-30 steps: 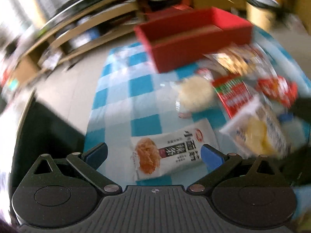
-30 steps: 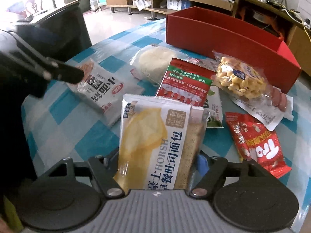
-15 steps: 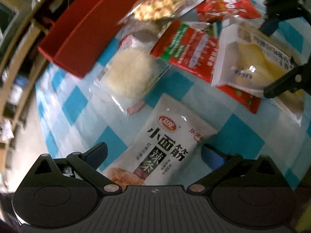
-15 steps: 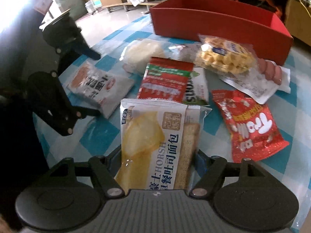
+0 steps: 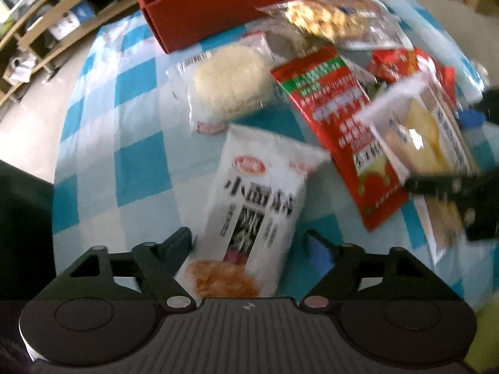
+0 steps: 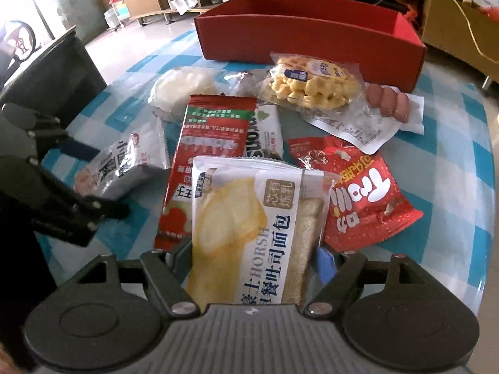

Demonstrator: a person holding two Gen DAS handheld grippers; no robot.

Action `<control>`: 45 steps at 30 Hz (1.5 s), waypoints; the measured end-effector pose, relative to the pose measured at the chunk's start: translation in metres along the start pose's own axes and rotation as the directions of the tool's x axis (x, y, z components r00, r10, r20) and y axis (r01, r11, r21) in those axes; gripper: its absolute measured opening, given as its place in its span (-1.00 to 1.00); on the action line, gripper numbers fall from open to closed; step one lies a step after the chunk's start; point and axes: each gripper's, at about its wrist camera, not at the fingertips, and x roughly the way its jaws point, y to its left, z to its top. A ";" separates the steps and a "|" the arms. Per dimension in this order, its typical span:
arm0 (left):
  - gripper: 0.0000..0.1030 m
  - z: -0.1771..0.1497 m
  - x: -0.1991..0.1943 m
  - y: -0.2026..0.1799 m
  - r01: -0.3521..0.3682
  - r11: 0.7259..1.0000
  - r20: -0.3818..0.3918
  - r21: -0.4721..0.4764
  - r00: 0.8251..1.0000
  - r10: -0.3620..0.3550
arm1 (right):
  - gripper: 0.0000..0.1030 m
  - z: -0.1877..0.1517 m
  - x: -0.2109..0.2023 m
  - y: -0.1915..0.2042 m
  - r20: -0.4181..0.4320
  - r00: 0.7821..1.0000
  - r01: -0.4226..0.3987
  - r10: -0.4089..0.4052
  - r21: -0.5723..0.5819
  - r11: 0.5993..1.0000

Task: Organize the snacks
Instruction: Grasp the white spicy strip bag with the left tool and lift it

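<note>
My right gripper [image 6: 254, 254] is shut on a yellow-and-white toast bread packet [image 6: 249, 227] and holds it above the table; the packet also shows in the left wrist view [image 5: 421, 143]. My left gripper [image 5: 249, 243] is open, its jaws on either side of a white spicy-strip packet [image 5: 259, 199] that lies on the checked cloth; that packet also shows in the right wrist view [image 6: 124, 165]. A long red box [image 6: 312, 40] stands open at the far side of the table.
On the blue-and-white checked cloth [image 5: 137, 162] lie a round white bun packet [image 5: 230, 81], a red-green packet [image 6: 212, 143], a waffle packet [image 6: 308, 84], a sausage packet [image 6: 386, 103] and a red candy packet [image 6: 361, 193]. A black chair [image 6: 56, 78] stands at the left.
My left gripper has turned and closed in over the white spicy-strip packet, which now lies lengthwise between its open jaws. My right gripper still holds the bread packet, slightly shifted.
</note>
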 end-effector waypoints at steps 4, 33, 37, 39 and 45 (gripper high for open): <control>0.89 0.011 0.004 -0.006 -0.056 0.998 0.021 -0.019 0.998 0.056 | 0.98 -0.006 0.005 0.005 0.013 0.999 -0.032 0.033 -0.032 0.999; 0.01 -0.015 -0.019 -0.017 0.044 0.970 0.057 -0.237 0.998 -0.031 | 0.36 -0.010 -0.038 -0.001 0.144 0.989 0.025 -0.026 0.003 1.000; -0.01 -0.015 -0.033 -0.013 0.048 0.963 0.082 -0.267 0.996 -0.026 | 0.36 -0.007 -0.045 -0.006 0.169 0.985 0.026 -0.029 0.020 0.999; -0.01 -0.012 -0.039 -0.009 0.056 0.958 0.105 -0.280 0.994 -0.027 | 0.35 -0.003 -0.045 -0.008 0.181 0.983 0.021 -0.027 0.031 0.999; 0.00 0.004 -0.052 0.004 0.119 0.930 0.172 -0.348 0.983 -0.061 | 0.36 0.005 -0.042 -0.014 0.185 0.983 -0.009 -0.002 0.054 0.998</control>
